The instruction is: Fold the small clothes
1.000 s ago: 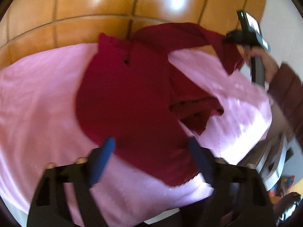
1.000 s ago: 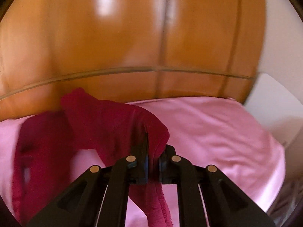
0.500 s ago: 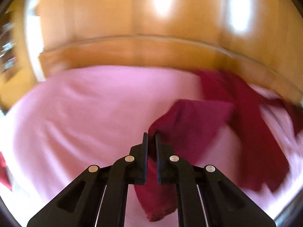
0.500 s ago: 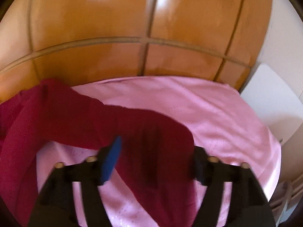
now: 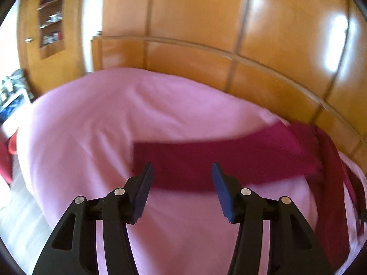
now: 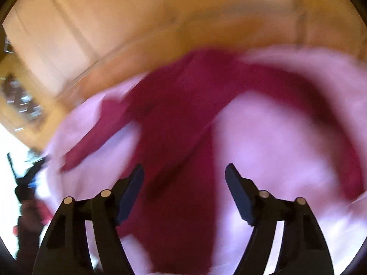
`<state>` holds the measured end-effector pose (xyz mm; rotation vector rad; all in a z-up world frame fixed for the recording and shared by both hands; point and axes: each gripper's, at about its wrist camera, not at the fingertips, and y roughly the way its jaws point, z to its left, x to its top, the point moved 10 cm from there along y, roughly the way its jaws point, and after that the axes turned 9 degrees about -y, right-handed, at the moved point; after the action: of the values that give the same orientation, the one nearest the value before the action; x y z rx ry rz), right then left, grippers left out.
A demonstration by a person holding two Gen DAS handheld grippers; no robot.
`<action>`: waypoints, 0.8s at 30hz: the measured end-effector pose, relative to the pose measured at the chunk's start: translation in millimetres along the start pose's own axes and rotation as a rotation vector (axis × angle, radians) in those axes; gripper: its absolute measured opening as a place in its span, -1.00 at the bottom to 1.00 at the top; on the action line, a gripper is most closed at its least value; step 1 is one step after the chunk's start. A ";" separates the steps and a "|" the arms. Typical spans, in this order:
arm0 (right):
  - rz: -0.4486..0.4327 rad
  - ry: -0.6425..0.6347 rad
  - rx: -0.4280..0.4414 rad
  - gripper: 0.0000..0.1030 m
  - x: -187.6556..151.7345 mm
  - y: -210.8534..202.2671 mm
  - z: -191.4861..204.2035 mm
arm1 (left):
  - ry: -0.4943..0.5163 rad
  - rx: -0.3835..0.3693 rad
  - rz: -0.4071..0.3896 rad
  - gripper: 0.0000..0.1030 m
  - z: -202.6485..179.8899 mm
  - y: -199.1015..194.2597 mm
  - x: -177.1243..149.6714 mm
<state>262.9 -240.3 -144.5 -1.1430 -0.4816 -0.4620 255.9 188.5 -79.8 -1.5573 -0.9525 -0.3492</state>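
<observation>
While both tools are carried above the pink bed (image 5: 96,123), the maroon garment (image 5: 229,158) is seen spread flat, long axis from 9 to 3 o'clock. Left tool (image 5: 181,190), jaws opening, nothing gripped. Right tool (image 6: 183,192), jaws closing slightly, cloth beneath, ungripped; nearer the bulk.

The dark crimson knit garment (image 5: 229,160) lies spread on the pink bedsheet (image 5: 114,119), unfolded. In the left wrist view one long flat band of it (a sleeve or a leg, too blurred to tell) stretches sideways across the sheet, its squared end at the left, and joins a rumpled mass near the right edge. In the right wrist view the same garment (image 6: 179,119) fans out from a central strip into limbs reaching left and right, heavily smeared by motion blur.
</observation>
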 end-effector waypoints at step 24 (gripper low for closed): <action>-0.328 0.139 -0.499 -0.88 66.4 -155.5 -184.1 | 0.139 -0.608 0.473 0.00 -206.9 -21.9 -173.4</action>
<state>250.1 -472.3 -52.6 -1.5024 -0.4452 -0.9799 192.7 -68.8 -135.8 -2.2149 -0.3501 -0.4232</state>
